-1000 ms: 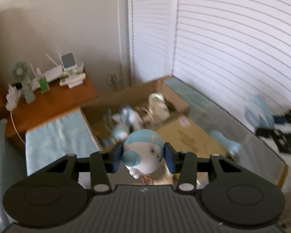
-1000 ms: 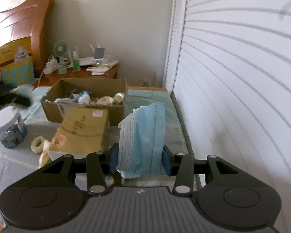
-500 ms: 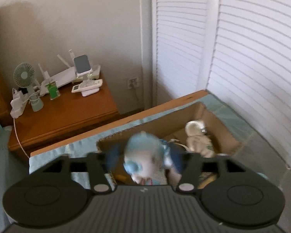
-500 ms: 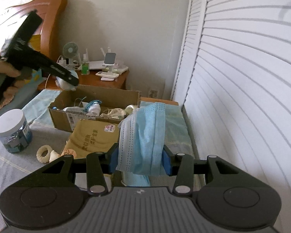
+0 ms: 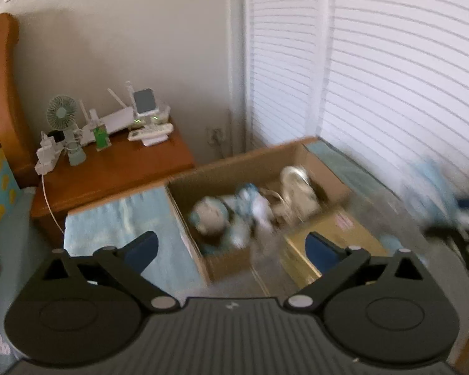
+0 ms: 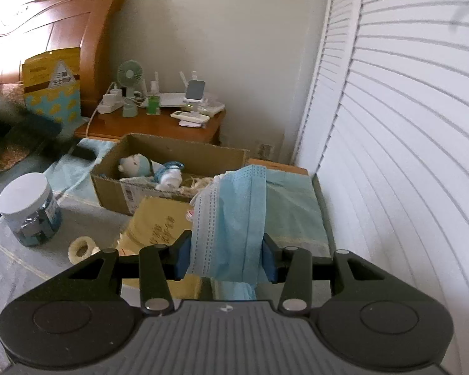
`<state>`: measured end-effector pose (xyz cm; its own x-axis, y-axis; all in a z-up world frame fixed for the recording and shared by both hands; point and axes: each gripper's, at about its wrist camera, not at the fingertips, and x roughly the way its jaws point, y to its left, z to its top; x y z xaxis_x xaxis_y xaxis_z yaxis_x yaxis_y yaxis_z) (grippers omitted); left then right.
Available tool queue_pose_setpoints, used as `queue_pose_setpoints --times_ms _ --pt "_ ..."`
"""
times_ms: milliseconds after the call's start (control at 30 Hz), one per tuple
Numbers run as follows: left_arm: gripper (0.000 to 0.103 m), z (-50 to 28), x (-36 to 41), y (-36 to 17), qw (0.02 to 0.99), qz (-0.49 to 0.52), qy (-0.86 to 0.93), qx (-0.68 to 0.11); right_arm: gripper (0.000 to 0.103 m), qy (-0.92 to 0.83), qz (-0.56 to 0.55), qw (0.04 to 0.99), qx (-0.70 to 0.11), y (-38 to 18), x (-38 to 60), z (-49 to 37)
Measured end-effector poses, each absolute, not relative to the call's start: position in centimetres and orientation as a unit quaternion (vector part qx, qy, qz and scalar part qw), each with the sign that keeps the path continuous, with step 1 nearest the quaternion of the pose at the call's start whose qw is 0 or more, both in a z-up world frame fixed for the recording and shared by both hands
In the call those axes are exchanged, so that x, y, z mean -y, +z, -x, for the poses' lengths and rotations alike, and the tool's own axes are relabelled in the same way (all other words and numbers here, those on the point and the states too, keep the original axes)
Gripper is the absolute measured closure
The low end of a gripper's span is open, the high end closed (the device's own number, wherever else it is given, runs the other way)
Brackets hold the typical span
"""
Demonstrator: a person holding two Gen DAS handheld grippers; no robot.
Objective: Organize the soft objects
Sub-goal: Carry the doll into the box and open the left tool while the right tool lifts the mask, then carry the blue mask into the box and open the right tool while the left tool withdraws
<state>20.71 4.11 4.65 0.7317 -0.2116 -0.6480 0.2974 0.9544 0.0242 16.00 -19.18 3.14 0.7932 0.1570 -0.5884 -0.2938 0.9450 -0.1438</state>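
My left gripper (image 5: 231,247) hovers above the near corner of the cardboard box (image 5: 231,261), its jaws opening wide with nothing between them. The blue-capped plush doll (image 5: 208,215) lies in the box (image 6: 109,184) among other soft toys, and shows in the right wrist view as the doll (image 6: 133,165). My right gripper (image 6: 226,257) is shut on a folded blue face mask (image 6: 234,215), held up over the table to the right of the box. In the left wrist view the mask (image 5: 428,184) is a blur at the right edge.
A white-lidded jar (image 6: 28,212), a cream fabric ring (image 6: 81,248) and a yellow packet (image 6: 159,222) lie on the grey table cover. A wooden nightstand (image 6: 159,126) with a fan and gadgets stands behind the box. White louvred doors (image 6: 390,156) line the right side.
My left gripper carried the plush doll over the box, opened and let it go; the doll now lies in the box. My right gripper kept hold of the mask and shifted slightly.
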Motion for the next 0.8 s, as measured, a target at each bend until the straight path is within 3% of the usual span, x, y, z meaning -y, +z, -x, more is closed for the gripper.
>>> queue_pose_setpoints --times_ms 300,800 --pt "0.003 -12.4 -2.2 3.8 0.941 -0.075 -0.132 -0.303 0.053 0.156 0.12 0.933 -0.302 4.6 17.2 -21.0" --pt "0.003 -10.9 -3.4 2.3 0.941 -0.029 -0.101 -0.321 0.053 0.175 0.127 0.909 -0.356 2.0 13.3 -32.3"
